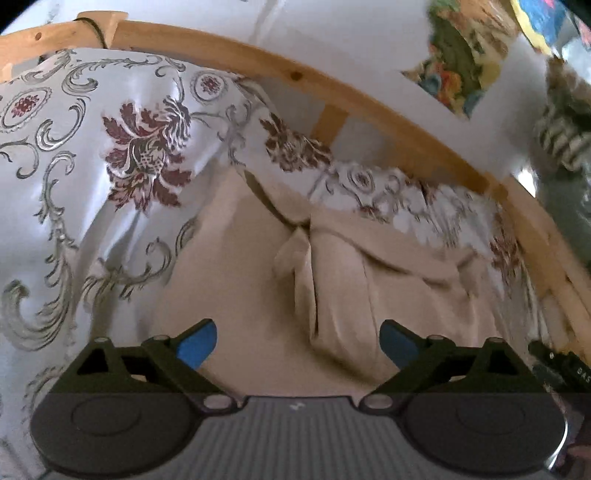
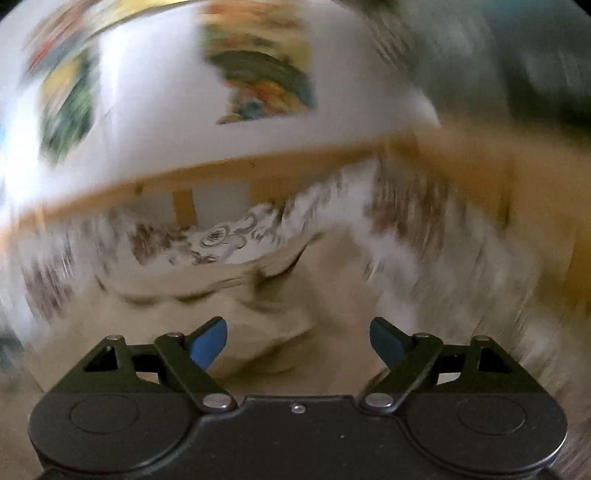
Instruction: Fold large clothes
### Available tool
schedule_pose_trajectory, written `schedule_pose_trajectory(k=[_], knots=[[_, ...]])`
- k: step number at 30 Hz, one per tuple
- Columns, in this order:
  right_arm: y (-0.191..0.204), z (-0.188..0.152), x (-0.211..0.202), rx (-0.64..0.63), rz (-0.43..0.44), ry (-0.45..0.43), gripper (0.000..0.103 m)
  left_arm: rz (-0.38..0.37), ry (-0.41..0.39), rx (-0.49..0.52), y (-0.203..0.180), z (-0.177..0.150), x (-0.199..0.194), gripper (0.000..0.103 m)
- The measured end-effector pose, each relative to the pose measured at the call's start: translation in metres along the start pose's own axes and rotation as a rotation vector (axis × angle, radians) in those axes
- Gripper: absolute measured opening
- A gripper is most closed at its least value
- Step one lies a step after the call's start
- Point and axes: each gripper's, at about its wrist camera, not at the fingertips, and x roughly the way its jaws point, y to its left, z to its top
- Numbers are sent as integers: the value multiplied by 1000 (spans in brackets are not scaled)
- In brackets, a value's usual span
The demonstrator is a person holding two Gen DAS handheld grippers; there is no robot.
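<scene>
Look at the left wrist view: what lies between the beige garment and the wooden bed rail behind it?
A strip of the white floral-patterned bedspread lies between the beige garment and the wooden bed rail, clearest in the left wrist view.

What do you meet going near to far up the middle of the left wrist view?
Left gripper, jaws open with nothing between them → beige garment lying creased → patterned bedcover → wooden bed rail → white wall.
</scene>
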Motion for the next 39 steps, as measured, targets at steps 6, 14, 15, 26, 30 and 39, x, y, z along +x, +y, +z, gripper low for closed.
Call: schedule_pose_trajectory(k=[6,14,15,26,30,39], knots=[[-8,-15,51,258,-44,37,72,32,1,-39,18,8,52,61],[-29,-31,88,230,82,3,55,-211,-24,-146,34,10,86,71],[-30,-29,90,239,80,-1,50,-180,-17,-156,33,10,90,48],[49,-20,101,-225,7,-170,5,45,-198,-38,17,6,61,0],[65,-43,123,-401,-73,-72,5,108,-103,5,19,-1,80,0],[61,-38,109,-412,-192,-114,24,147,-252,-5,8,-7,47,8]])
